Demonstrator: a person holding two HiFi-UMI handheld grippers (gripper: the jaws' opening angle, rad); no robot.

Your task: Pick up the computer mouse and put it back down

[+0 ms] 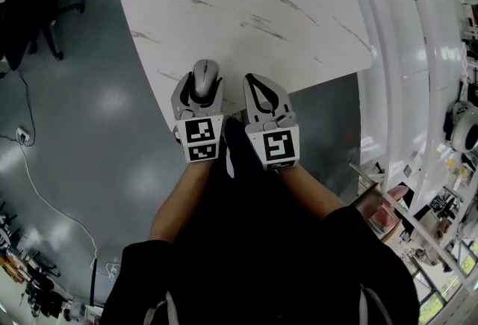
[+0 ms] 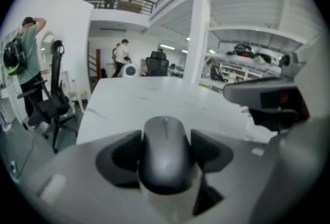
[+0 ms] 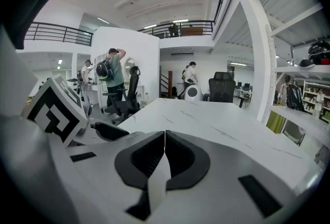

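A dark grey computer mouse (image 2: 165, 153) sits between the black pads of my left gripper (image 2: 166, 152), which press on its two sides. In the head view the mouse (image 1: 204, 77) and my left gripper (image 1: 199, 86) hang over the near edge of the white marble table (image 1: 246, 10). Whether the mouse touches the tabletop cannot be told. My right gripper (image 1: 263, 92) is just to the right of it, its jaws shut together with nothing between them; the right gripper view shows the same right gripper (image 3: 164, 147) with its pads meeting.
The white marble table (image 3: 216, 120) stretches ahead in both gripper views. Grey floor lies to the left with a cable (image 1: 30, 189). White shelving (image 1: 418, 92) runs along the right. Office chairs (image 2: 49, 104) and people (image 3: 114, 76) stand beyond the table.
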